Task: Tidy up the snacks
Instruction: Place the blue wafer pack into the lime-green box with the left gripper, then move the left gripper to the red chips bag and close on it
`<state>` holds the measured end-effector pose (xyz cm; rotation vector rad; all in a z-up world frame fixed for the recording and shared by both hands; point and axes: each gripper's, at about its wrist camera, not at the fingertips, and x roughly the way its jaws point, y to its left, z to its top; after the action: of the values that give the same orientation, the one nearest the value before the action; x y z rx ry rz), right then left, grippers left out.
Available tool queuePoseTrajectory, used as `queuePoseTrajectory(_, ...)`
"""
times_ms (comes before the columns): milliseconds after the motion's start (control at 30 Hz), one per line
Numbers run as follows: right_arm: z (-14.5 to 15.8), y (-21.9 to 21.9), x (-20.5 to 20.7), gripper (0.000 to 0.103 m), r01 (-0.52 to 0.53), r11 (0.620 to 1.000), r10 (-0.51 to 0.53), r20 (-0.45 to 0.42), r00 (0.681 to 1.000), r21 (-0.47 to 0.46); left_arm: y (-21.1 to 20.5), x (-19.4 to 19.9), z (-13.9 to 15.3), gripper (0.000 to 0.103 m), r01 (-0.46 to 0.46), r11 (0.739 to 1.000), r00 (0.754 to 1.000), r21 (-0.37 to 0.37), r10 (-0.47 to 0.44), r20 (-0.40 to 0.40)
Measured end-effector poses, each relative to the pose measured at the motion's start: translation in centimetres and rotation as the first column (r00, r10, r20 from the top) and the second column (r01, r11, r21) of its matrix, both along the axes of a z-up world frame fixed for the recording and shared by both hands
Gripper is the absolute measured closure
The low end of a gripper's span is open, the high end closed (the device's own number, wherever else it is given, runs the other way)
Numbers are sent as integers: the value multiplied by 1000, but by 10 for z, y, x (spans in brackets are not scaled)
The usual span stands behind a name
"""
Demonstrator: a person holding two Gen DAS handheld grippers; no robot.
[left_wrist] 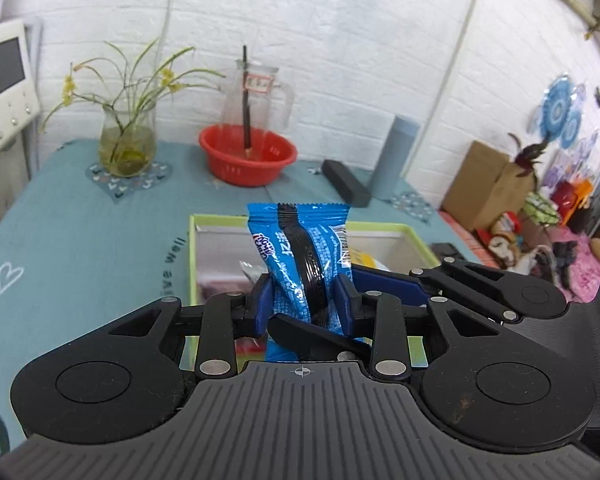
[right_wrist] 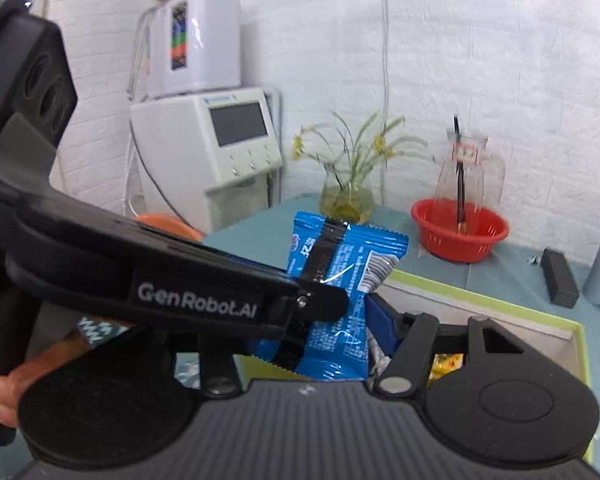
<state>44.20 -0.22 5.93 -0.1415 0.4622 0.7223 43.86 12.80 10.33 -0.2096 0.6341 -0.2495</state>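
Note:
A blue snack packet (left_wrist: 300, 256) with a black stripe stands upright between the blue pads of my left gripper (left_wrist: 305, 298), which is shut on it above a green-rimmed box (left_wrist: 220, 219). My right gripper (left_wrist: 380, 276) reaches in from the right, beside the packet. In the right wrist view the same packet (right_wrist: 340, 280) sits between the right gripper's (right_wrist: 336, 320) blue pads, with the left gripper's arm (right_wrist: 196, 300) crossing in front. Both grippers hold the packet. The box (right_wrist: 500, 296) holds other snacks, one yellow (right_wrist: 446, 362).
On the teal tablecloth (left_wrist: 80, 216) stand a glass vase with a plant (left_wrist: 128, 144), a red basket (left_wrist: 248, 156) with a glass jug, a black case (left_wrist: 346, 187) and a blue-grey cylinder (left_wrist: 394, 156). White machines (right_wrist: 208, 136) stand at the left.

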Motion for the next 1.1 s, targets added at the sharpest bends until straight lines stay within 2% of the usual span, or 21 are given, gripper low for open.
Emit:
queuePoseTrajectory(133,-27,9,57,37,-17,1000,15,-147,989,-14,9,51,-34,92,-4,1000,996,31,7,-89)
queuePoseTrajectory(167,-31,8,63,34,-15,1000,12,-169,986,-13,12,59,-42,90,-12,999,994,32,15,-107)
queuePoseTrajectory(200,-34,5,63,31,-11,1000,11,-171,985,-2,15,62,-46,82,-21,999,993,31,24,-111)
queuePoseTrajectory(267,-27,-7,55,21,5,1000,0,-137,991,31,22,57,-43,77,-28,1000,997,13,29,-73)
queuePoseTrajectory(367,-10,-30,23,9,11,998,-7,-68,998,63,26,33,-28,68,-26,999,1000,-26,25,-13)
queuePoseTrajectory(467,0,-54,-22,9,28,997,-27,-19,999,68,20,2,-14,63,14,998,1000,-55,-13,19)
queuePoseTrajectory(567,-3,-82,-69,9,62,995,-60,-28,998,77,5,-38,-11,53,45,998,998,-52,-43,35)
queuePoseTrajectory(633,-14,-99,-102,9,101,993,-98,-48,994,68,-9,-68,-16,51,78,995,996,-54,-76,36)
queuePoseTrajectory(800,-56,-135,-169,9,206,978,-199,-129,971,38,-44,-131,-47,50,121,988,992,-92,-123,-21)
queuePoseTrajectory(867,-70,-141,-186,9,221,974,-211,-158,964,47,-60,-151,-64,50,153,979,985,-136,-163,-64)
queuePoseTrajectory(967,-85,-143,-194,9,235,970,-220,-188,957,58,-83,-163,-82,51,180,967,972,-178,-203,-119)
queuePoseTrajectory(1100,-99,-136,-186,9,240,971,-233,-197,952,15,-106,-155,-95,54,172,977,966,-129,-193,-174)
